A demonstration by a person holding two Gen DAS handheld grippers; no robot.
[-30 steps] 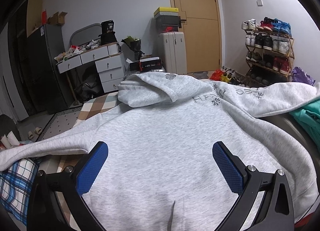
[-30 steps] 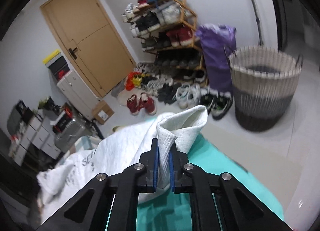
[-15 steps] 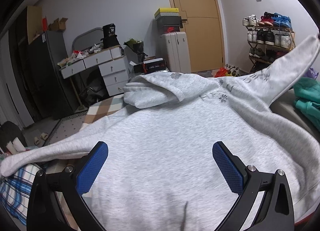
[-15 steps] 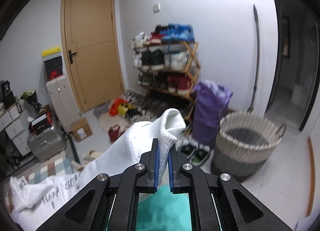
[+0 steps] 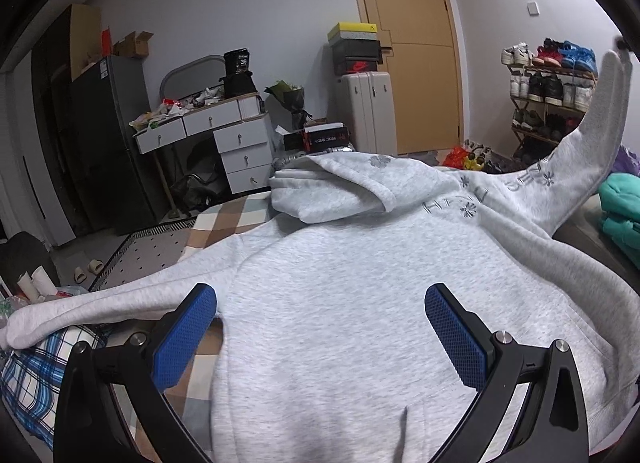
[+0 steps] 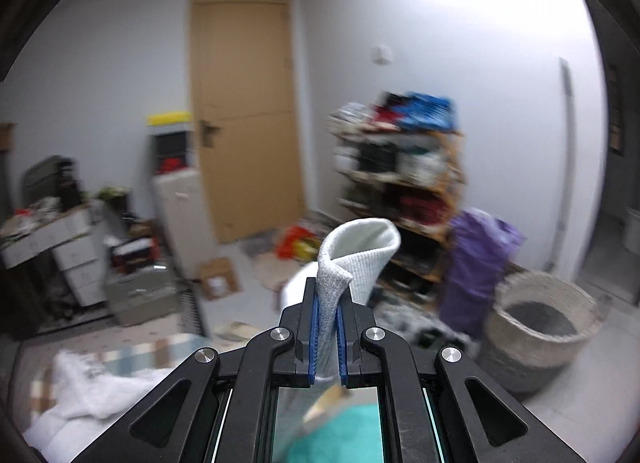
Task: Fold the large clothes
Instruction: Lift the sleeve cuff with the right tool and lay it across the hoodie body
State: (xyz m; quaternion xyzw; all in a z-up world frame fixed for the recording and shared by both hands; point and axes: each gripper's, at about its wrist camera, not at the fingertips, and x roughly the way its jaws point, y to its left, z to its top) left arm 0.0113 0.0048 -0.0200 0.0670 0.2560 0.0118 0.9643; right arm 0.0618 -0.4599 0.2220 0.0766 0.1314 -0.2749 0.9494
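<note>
A light grey hoodie (image 5: 360,283) lies spread back-up on the bed, hood (image 5: 340,183) toward the far end. My left gripper (image 5: 320,327) is open and empty, hovering over the lower back of the hoodie. The hoodie's left sleeve (image 5: 80,311) trails off to the left edge. Its right sleeve (image 5: 588,151) is lifted high at the right. My right gripper (image 6: 327,339) is shut on the cuff (image 6: 360,251) of that sleeve and holds it up in the air.
A teal garment (image 5: 620,207) lies at the right of the bed, also under the right gripper (image 6: 340,435). A blue plaid cloth (image 5: 28,375) lies at the left. A shoe rack (image 6: 400,167), woven basket (image 6: 540,323), door and drawers stand around the room.
My right gripper has raised the sleeve cuff from near the bed to high in the air and swung left. The left gripper has stayed open over the hoodie.
</note>
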